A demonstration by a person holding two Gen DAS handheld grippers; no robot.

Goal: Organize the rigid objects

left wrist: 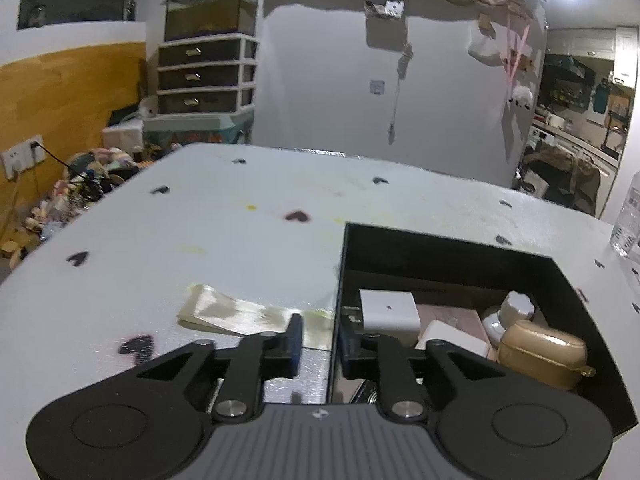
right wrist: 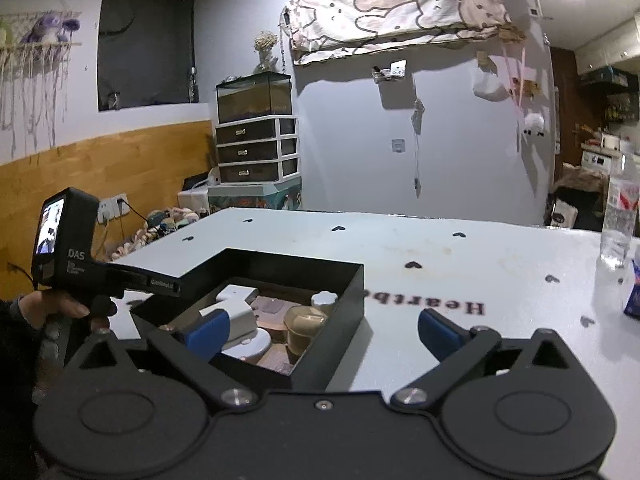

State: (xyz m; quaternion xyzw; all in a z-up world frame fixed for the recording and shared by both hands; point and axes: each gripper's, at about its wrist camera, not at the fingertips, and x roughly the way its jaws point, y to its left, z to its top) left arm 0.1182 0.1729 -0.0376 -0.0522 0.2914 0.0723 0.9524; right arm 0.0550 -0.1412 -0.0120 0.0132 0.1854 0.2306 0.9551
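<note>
A black open box sits on the white table and holds several objects: a white adapter, a tan case and a white-capped bottle. My left gripper is shut on the box's left wall, one finger outside, one inside. In the right wrist view the box lies front left. My right gripper is open and empty, its left fingertip over the box, its right fingertip over the table.
A glossy cream packet lies on the table left of the box. A clear water bottle and a blue carton stand at the table's right edge. The other hand-held unit is at left.
</note>
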